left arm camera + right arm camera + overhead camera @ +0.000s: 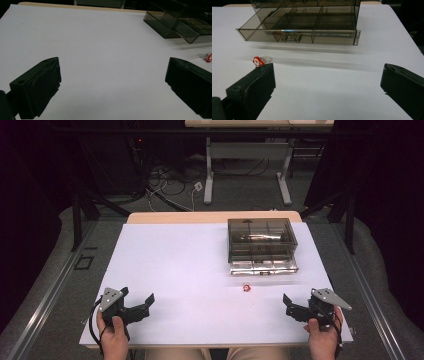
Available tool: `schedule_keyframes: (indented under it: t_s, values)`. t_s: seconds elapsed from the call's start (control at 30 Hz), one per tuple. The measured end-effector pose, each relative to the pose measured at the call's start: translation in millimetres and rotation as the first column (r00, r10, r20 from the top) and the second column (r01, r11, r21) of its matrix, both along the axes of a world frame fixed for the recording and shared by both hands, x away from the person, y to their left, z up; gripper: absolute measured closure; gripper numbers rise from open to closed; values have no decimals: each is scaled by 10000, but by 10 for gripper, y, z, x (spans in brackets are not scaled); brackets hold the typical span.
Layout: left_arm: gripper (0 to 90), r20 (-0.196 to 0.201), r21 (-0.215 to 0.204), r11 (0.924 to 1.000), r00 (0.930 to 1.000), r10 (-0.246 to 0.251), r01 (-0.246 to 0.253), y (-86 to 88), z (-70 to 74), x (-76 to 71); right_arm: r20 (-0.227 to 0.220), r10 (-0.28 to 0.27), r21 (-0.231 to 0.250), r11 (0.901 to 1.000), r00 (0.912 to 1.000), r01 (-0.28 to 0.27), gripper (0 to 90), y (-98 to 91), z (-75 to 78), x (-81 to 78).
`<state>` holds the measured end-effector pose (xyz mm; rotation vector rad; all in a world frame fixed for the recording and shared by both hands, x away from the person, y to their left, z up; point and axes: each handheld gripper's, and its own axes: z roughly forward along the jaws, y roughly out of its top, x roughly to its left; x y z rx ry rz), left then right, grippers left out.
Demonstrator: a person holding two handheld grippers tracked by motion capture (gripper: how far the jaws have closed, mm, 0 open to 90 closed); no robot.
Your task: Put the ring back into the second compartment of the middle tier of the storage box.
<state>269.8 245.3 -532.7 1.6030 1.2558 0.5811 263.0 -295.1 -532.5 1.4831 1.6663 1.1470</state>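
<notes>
High view: one white table (pixel 200 265) bearing one smoked-plastic drawer cabinet (pixel 261 245) with its lowest drawer (pixel 297 31) pulled out, and one small red-and-white figurine (pixel 246 287). Two grippers rest at the near edge. Left gripper (pixel 141 306): jaws wide, nothing between them; the figurine lies well off to its right. Right gripper (pixel 291 306): jaws wide, empty; the figurine lies ahead and to its left, just beyond its left jaw tip, the drawer farther ahead.
</notes>
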Motion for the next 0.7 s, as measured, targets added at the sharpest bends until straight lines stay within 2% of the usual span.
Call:
schedule_keyframes:
  t_s: [0.03,0.07,0.1,0.2,0.3,0.47,0.5,0.6,0.7]
  values:
    - [4,0,0,10000,10000,0,0,0,0,0,0,0,0,10000,10000,0,0,0,0,0]
    - [4,-16,-52,10000,10000,3,-3,0,-1,-3,230,-35,189,9998,9997,31,0,22,-14,35]
    - [4,-48,-26,10000,10000,-22,22,5,1,-6,-117,42,156,9999,9999,-40,0,23,-1,31]
    - [4,-45,-46,10000,10000,16,-17,3,-3,-13,-252,-151,-79,9999,9996,149,0,75,-17,49]
    - [4,-21,-34,10000,10000,16,-16,-4,0,-15,-350,-28,-303,9995,9994,17,0,115,-17,51]
    - [4,35,-69,10000,10000,37,-37,-3,1,-30,-404,-44,-248,9997,9992,34,39,156,6,45]
    - [4,44,-83,9999,10000,64,-64,-3,4,-37,-150,-36,-362,9993,9999,31,87,177,9,40]
    - [4,84,-122,9999,9999,109,-108,-3,10,-40,104,-9,-428,9991,9999,13,111,222,34,36]
    - [4,84,-122,9997,9998,197,-196,-6,10,-44,124,119,-548,9984,9999,-112,116,269,67,43]
